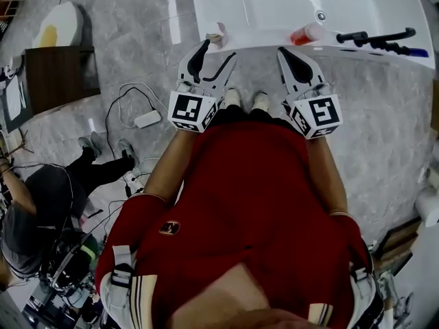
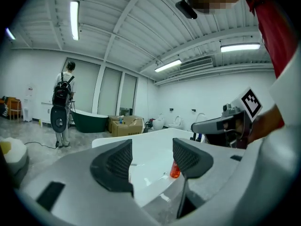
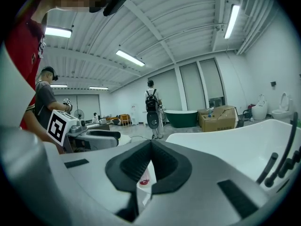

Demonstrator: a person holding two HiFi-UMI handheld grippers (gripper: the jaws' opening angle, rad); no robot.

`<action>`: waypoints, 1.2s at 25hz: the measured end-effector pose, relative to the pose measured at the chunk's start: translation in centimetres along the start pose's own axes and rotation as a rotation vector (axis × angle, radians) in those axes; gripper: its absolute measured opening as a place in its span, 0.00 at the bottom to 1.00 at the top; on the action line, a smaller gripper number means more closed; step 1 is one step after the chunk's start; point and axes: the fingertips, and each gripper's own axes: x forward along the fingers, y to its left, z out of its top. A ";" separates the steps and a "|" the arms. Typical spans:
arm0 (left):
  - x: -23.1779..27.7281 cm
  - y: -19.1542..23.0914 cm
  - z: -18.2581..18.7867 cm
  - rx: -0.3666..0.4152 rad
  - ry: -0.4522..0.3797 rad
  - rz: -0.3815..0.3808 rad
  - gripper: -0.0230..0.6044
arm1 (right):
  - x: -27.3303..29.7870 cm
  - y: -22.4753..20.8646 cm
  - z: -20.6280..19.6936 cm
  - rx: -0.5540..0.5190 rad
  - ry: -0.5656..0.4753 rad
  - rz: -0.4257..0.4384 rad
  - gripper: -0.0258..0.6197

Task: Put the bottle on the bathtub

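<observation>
Your red shirt [image 1: 260,204] fills the foreground. Beyond it, the left gripper [image 1: 219,49] holds its jaws apart and empty, and the right gripper [image 1: 284,53] is clenched on nothing. The orange bottle [image 1: 305,33] lies on the white bathtub [image 1: 260,5] (apparently placed), so little seems left to do.

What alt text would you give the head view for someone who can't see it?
Seen from above, a person in a red shirt holds two grippers at the rim of a white bathtub, the left gripper open, the right gripper shut. An orange bottle sits inside the tub.
</observation>
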 end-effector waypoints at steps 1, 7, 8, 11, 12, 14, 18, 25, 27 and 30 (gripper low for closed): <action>-0.2 -0.3 0.7 0.001 -0.014 -0.003 0.47 | -0.1 0.1 0.2 0.000 -0.007 0.003 0.04; -1.6 -2.0 4.4 0.027 -0.090 -0.017 0.30 | -1.3 0.7 1.6 -0.001 -0.048 0.017 0.04; -1.7 -2.2 4.9 0.034 -0.097 -0.015 0.26 | -1.5 0.8 1.8 -0.001 -0.055 0.019 0.04; -2.2 -2.4 5.7 0.055 -0.106 0.006 0.14 | -2.1 1.0 2.2 -0.003 -0.071 0.023 0.04; -2.3 -2.4 5.8 0.060 -0.105 0.014 0.11 | -2.2 1.2 2.4 -0.005 -0.076 0.024 0.04; -2.6 -2.6 6.1 0.069 -0.107 0.019 0.07 | -2.5 1.5 2.7 -0.014 -0.086 0.026 0.04; -3.1 -3.3 6.7 0.082 -0.114 -0.003 0.05 | -3.2 2.1 3.5 -0.041 -0.110 0.035 0.04; -3.5 -3.9 7.1 0.080 -0.118 -0.029 0.05 | -3.8 2.8 4.2 -0.067 -0.143 0.038 0.04; -3.4 -4.1 7.1 0.080 -0.117 -0.035 0.05 | -3.8 2.8 4.3 -0.068 -0.142 0.035 0.04; -3.4 -4.0 7.1 0.079 -0.114 -0.037 0.05 | -3.7 2.8 4.3 -0.068 -0.140 0.035 0.04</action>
